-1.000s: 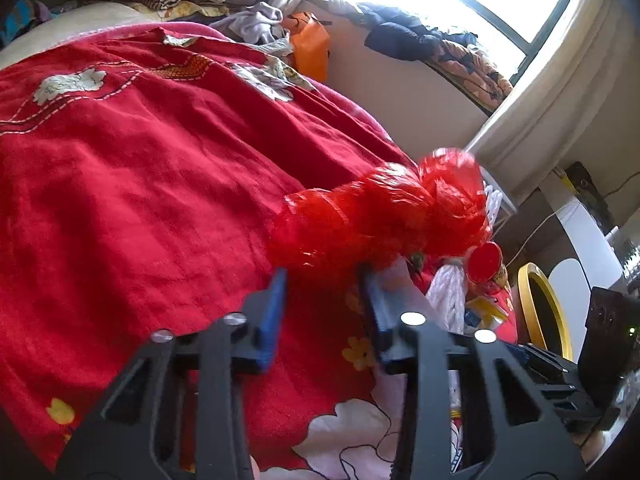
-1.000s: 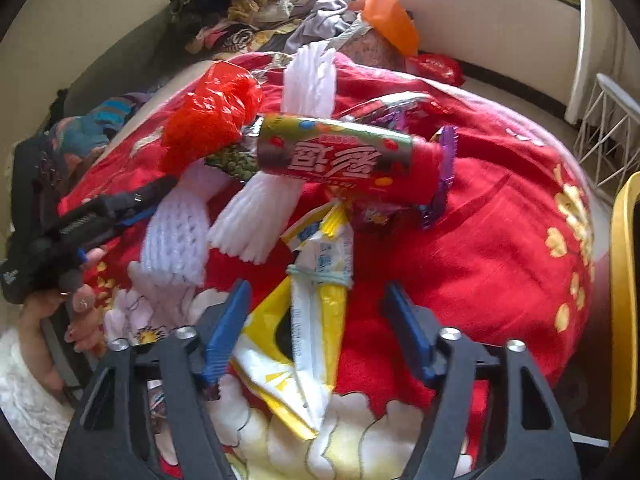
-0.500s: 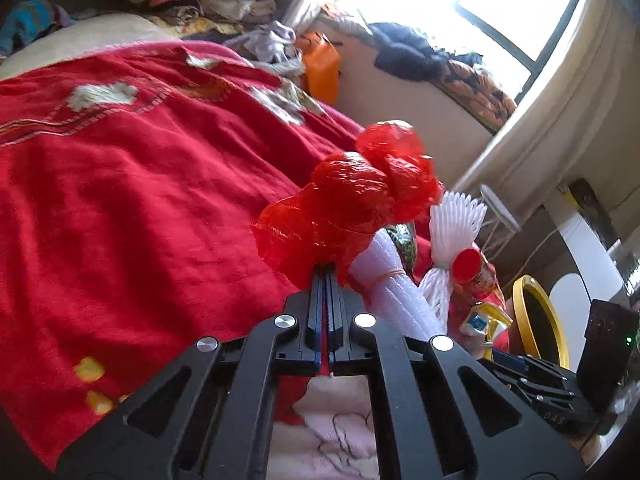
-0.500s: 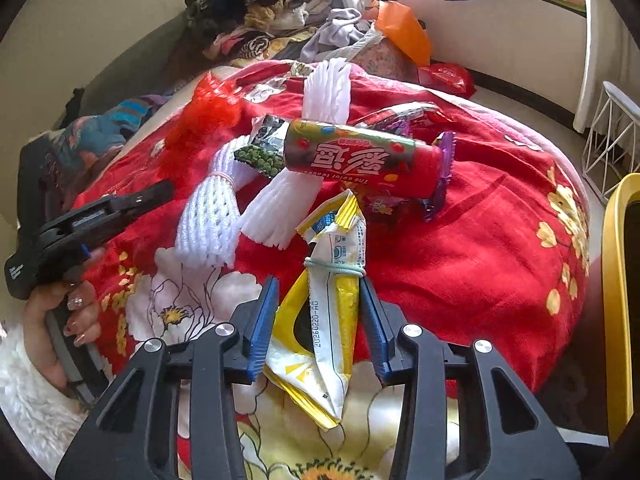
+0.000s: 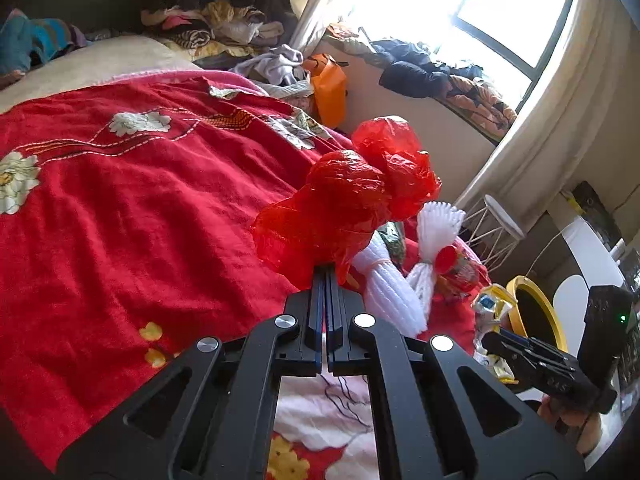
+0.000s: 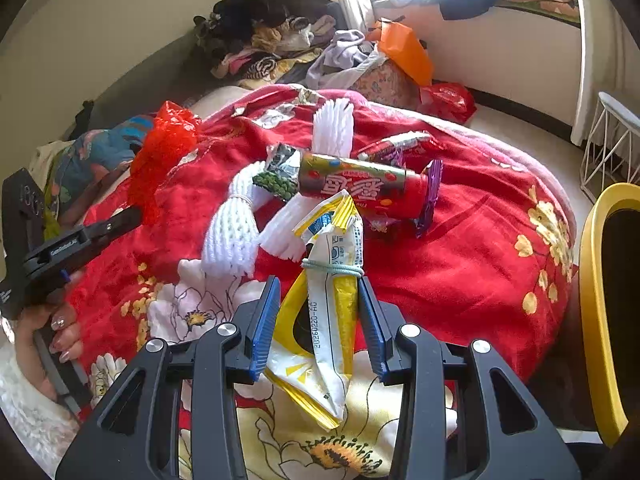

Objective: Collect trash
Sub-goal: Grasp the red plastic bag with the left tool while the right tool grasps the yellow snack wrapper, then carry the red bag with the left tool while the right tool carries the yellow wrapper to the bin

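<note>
My left gripper [image 5: 326, 276] is shut on a crumpled red plastic bag [image 5: 352, 200] and holds it above the red flowered blanket [image 5: 120, 208]. The right wrist view shows that bag [image 6: 164, 152] at the left, in the left gripper [image 6: 120, 220]. My right gripper [image 6: 318, 292] is shut on a yellow-and-white wrapper [image 6: 332, 320] bound with a green band. Behind it on the blanket lie two white foam nets [image 6: 232, 236], a red candy tube [image 6: 360, 188], a green pea packet [image 6: 280, 176] and purple wrappers [image 6: 430, 192].
A yellow-rimmed bin [image 6: 592, 280] stands off the bed's right edge, with a white wire stool [image 6: 612, 136] behind it. An orange bag [image 6: 404, 52] and heaped clothes [image 6: 264, 40] lie beyond the blanket. A person's hand [image 6: 52, 332] holds the left gripper.
The left jaws closed on the red bag and raised it off the blanket. The right jaws closed on the yellow wrapper and lifted it a little.
</note>
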Demonstrator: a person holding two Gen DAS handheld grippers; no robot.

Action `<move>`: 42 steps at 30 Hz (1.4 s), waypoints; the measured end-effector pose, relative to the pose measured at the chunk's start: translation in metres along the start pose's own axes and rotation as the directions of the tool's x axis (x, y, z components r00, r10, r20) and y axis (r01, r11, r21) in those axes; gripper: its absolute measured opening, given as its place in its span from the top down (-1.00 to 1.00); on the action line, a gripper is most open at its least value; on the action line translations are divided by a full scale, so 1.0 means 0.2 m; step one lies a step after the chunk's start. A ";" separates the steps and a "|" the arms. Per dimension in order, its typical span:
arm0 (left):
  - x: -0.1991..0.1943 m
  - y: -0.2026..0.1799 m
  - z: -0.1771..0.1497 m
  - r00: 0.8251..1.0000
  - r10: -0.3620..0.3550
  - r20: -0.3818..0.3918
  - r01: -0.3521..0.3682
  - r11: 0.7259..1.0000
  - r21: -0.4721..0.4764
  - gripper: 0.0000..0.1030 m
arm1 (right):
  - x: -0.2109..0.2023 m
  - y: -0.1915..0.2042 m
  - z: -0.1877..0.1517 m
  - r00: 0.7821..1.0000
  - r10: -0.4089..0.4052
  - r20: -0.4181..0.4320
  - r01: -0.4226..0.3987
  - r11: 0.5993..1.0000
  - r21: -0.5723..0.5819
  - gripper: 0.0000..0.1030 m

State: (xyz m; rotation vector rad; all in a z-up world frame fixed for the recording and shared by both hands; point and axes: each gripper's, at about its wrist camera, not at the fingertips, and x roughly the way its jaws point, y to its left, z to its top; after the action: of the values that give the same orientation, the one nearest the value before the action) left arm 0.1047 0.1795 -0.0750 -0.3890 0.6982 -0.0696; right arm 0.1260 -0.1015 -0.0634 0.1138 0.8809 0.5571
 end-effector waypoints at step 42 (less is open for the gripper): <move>-0.19 -0.61 -0.11 0.997 -0.075 -0.015 0.076 0.961 0.266 1.00 | -0.55 -0.26 0.08 0.962 -0.120 0.244 0.102 0.991 0.086 0.28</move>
State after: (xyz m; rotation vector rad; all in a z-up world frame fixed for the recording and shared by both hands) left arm 0.0700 0.0658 -0.0220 -0.1564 0.6686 -0.2346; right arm 0.1042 -0.1996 0.0077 0.1947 0.6577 0.3954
